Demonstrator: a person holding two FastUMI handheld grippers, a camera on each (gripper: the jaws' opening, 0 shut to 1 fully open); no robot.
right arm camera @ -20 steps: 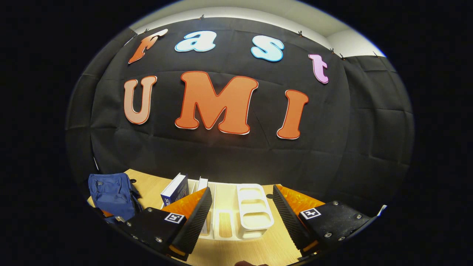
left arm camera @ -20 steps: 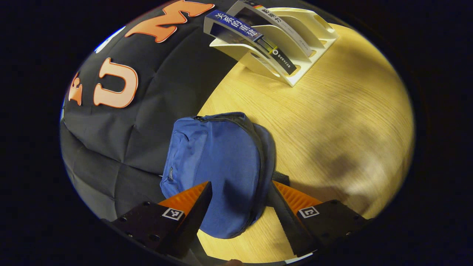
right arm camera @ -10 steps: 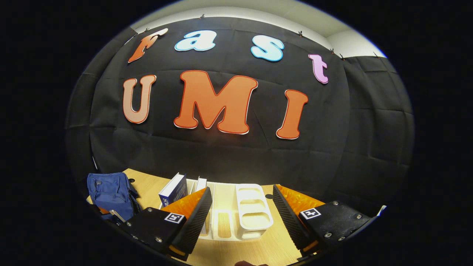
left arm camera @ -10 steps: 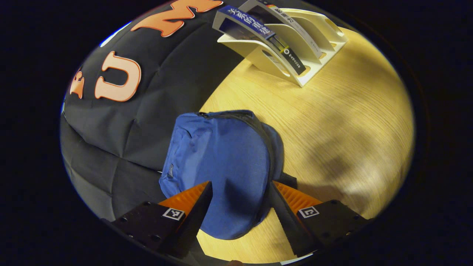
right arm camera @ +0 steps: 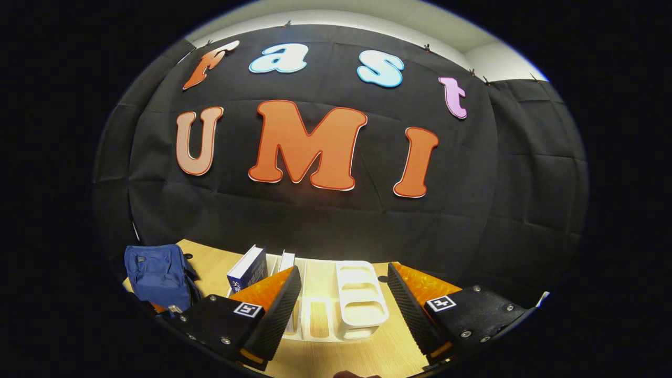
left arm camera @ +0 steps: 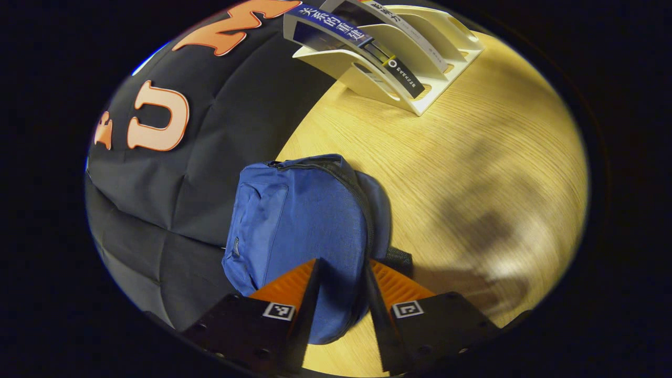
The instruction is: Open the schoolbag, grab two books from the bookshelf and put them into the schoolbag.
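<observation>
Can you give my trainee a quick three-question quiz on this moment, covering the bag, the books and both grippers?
1. True or false: the blue schoolbag is already unzipped and gaping open.
2. How many books stand in the white bookshelf? A) none B) two C) four
3. Fill in: the right gripper hangs wide open in front of the ____.

Key
1. False. Its zipper looks closed, and the left gripper has its fingers narrowed around the bag's near end; whether they press it is unclear.
2. B.
3. Bookshelf.
</observation>
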